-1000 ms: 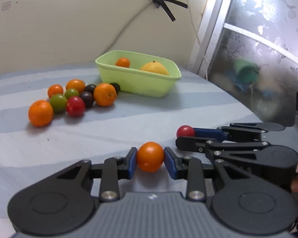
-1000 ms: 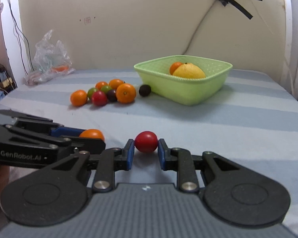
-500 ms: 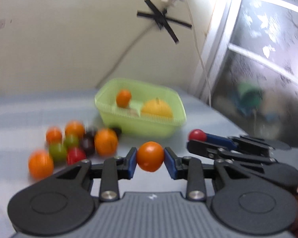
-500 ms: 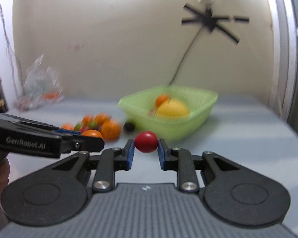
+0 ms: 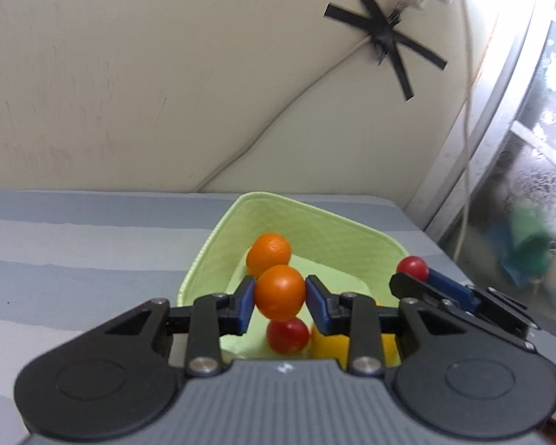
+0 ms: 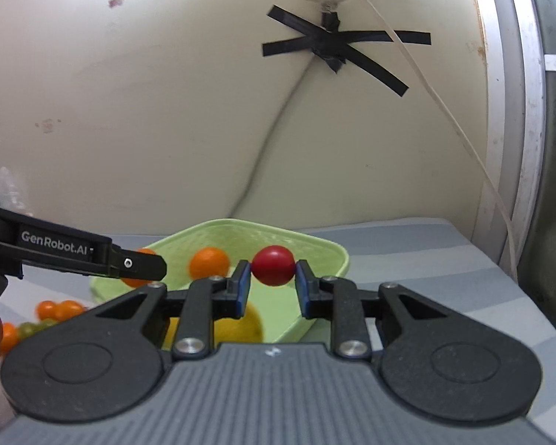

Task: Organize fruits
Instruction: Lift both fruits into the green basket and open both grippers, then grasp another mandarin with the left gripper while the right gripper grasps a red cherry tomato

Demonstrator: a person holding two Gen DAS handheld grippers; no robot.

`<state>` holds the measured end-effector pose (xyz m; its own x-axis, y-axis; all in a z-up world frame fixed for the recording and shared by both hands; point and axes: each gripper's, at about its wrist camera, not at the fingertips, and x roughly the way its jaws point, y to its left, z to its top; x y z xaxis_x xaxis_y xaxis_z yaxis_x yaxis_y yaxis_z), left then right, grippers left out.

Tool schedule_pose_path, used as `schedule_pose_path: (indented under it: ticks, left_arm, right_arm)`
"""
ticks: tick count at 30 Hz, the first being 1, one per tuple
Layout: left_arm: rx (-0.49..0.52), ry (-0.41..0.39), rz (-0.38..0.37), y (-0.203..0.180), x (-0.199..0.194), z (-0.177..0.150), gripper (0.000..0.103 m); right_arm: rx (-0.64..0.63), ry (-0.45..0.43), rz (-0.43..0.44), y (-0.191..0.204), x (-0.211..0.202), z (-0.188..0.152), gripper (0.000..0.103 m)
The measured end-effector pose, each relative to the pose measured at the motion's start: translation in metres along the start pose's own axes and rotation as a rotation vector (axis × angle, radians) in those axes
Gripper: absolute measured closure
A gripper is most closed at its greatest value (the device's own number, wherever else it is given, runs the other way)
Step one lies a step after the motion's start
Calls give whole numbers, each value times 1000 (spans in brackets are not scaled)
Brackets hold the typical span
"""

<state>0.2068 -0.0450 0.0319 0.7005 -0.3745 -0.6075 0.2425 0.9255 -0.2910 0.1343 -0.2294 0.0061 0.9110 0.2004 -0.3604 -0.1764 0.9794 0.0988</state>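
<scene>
My left gripper [image 5: 280, 296] is shut on an orange tomato [image 5: 280, 291] and holds it above the green basket [image 5: 337, 233]. My right gripper [image 6: 273, 276] is shut on a red tomato [image 6: 273, 265] over the same basket [image 6: 315, 248]. In the basket lie a small orange [image 5: 269, 254], a red tomato [image 5: 288, 335] and a yellow fruit [image 5: 330, 345]. The right gripper with its red tomato [image 5: 412, 267] also shows at the right of the left wrist view. The left gripper's finger [image 6: 129, 263] reaches in from the left of the right wrist view.
A pile of loose orange and green fruits [image 6: 44, 315] lies on the striped cloth left of the basket. The wall with black tape and a hanging cable [image 6: 444, 111] stands just behind the basket. A window frame [image 5: 493, 148] is at the right.
Both grippers have risen from the cloth and moved forward over the basket, each still holding its tomato. The fruit pile has dropped out of the left wrist view.
</scene>
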Motion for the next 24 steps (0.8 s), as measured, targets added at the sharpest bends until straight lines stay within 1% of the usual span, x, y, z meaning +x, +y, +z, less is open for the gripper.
schedule_pose_path:
  ticks: [2, 3, 4, 7, 8, 11, 13, 15, 17, 19, 22, 24]
  left_arm:
    - [1, 7, 3, -1, 7, 0, 69]
    - [2, 5, 7, -2, 9, 0, 61]
    - [4, 1, 8, -2, 9, -1, 58]
    - [9, -6, 3, -2, 1, -2, 58]
    - [9, -19, -1, -1, -8, -2, 58]
    - [7, -97, -12, 11, -51, -6, 58]
    - [-2, -145, 10, 26, -84, -13, 58]
    - [-9, -178, 64, 43, -114, -24, 58]
    - [-21, -192, 132, 61, -138, -38, 57]
    - [-50, -184, 177, 78, -153, -53, 57]
    - [-104, -162, 207, 99, -164, -76, 57]
    - [-127, -153, 209, 107, -165, -87, 57]
  right_arm:
    - [1, 2, 5, -2, 4, -2, 73]
    - [-5, 0, 6, -1, 3, -3, 68]
    - [-13, -7, 3, -1, 2, -4, 58]
    - [-20, -45, -3, 1, -6, -4, 58]
    - [-14, -59, 1, 1, -9, -4, 58]
    - [0, -99, 22, 2, -25, -3, 58]
    - [7, -119, 49, 4, -36, -2, 58]
    - [12, -129, 92, 10, -47, -2, 58]
    - [11, -118, 144, 18, -55, -4, 58]
    - [0, -93, 193, 29, -60, -9, 58]
    - [-24, -36, 262, 49, -64, -18, 58]
    - [-39, 8, 300, 63, -64, -25, 58]
